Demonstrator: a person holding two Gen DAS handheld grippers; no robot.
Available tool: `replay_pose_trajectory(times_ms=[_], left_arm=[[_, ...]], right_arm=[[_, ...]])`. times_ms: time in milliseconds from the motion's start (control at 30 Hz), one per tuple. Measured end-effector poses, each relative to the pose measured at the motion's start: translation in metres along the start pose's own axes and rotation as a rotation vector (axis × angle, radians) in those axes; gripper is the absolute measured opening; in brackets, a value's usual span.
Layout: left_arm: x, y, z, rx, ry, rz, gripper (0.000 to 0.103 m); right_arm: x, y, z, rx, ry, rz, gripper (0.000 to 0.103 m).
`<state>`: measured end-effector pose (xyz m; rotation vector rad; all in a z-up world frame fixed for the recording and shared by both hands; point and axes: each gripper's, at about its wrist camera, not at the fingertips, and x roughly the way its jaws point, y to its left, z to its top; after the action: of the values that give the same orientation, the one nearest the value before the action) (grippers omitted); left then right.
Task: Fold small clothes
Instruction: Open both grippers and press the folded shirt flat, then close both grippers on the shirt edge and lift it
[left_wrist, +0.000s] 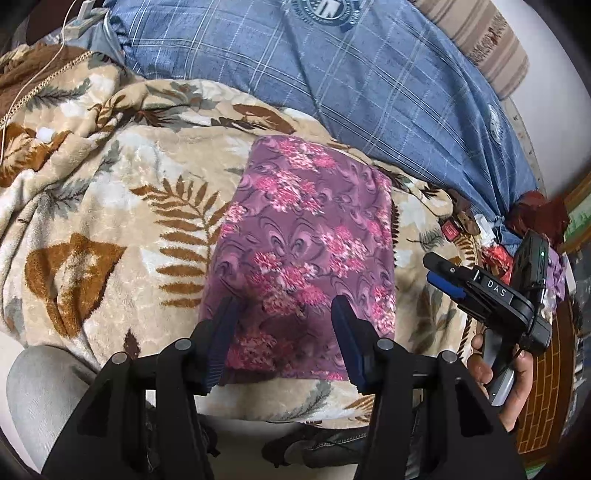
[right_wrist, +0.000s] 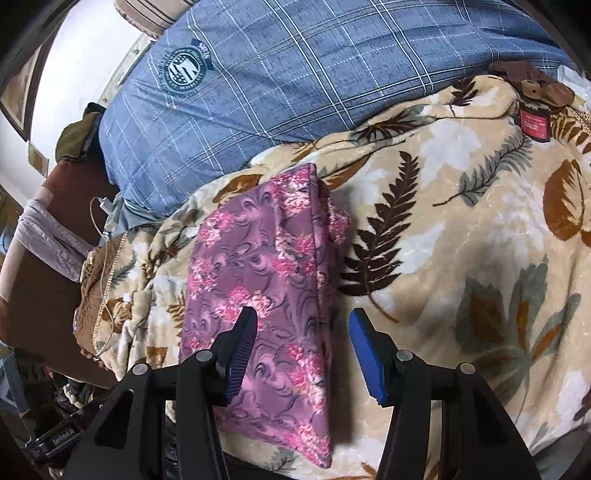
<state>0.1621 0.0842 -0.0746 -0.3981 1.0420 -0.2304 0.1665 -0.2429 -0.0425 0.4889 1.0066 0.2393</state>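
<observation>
A beige fleece blanket (left_wrist: 122, 192) with a print of brown ferns and leaves covered the bed, and behind it lay a large blue checked pillow (left_wrist: 332, 85) with a round emblem (right_wrist: 183, 72) on its cover. A white charging cable (left_wrist: 44, 70) ran over the far left part of the blanket in the left wrist view. A small dark jar with a red label (right_wrist: 534, 122) stood on the blanket near the pillow, just beside some brown pieces that were too small to identify.

The folded purple cloth with pink flowers (left_wrist: 306, 251) lay flat on the blanket in a long rectangle, close to the near edge of the bed. In the right wrist view the same cloth (right_wrist: 266, 295) showed several layers along its right side, and one small flap stuck out at the upper right corner.

The left gripper (left_wrist: 282, 325) hovered over the near end of the cloth with its two fingers wide apart and nothing between them. The right gripper (right_wrist: 303, 338) was also spread wide and held nothing; its left finger (right_wrist: 240, 350) was above the cloth and its right finger (right_wrist: 369, 358) was above the bare blanket, beside the right edge of the cloth. In the left wrist view the right gripper (left_wrist: 443, 275) appeared at the right side, held by the person's hand (left_wrist: 506, 376), well apart from the cloth.
</observation>
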Motion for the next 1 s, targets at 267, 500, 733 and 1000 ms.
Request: replay_pose_trajectory(times_ms=[267,500,733,1000], left_arm=[[0.007,0.006,0.024,0.010,-0.009,0.019,0.051],[0.025,0.019,0.034,-0.023,0.014,0.014,0.051],[0.045,0.029,0.061,-0.041,0.027,-0.013,0.051],[0.090,0.037,0.080,-0.050,0.071,-0.059,0.051]], right_arm=[[0.024,0.003,0.025,-0.005,0.025,-0.014,0.055],[0.049,0.000,0.038,-0.006,0.060,-0.024,0.055],[0.075,0.007,0.054,-0.040,0.095,-0.029,0.055],[0.097,0.003,0.056,-0.024,0.138,-0.035,0.055]])
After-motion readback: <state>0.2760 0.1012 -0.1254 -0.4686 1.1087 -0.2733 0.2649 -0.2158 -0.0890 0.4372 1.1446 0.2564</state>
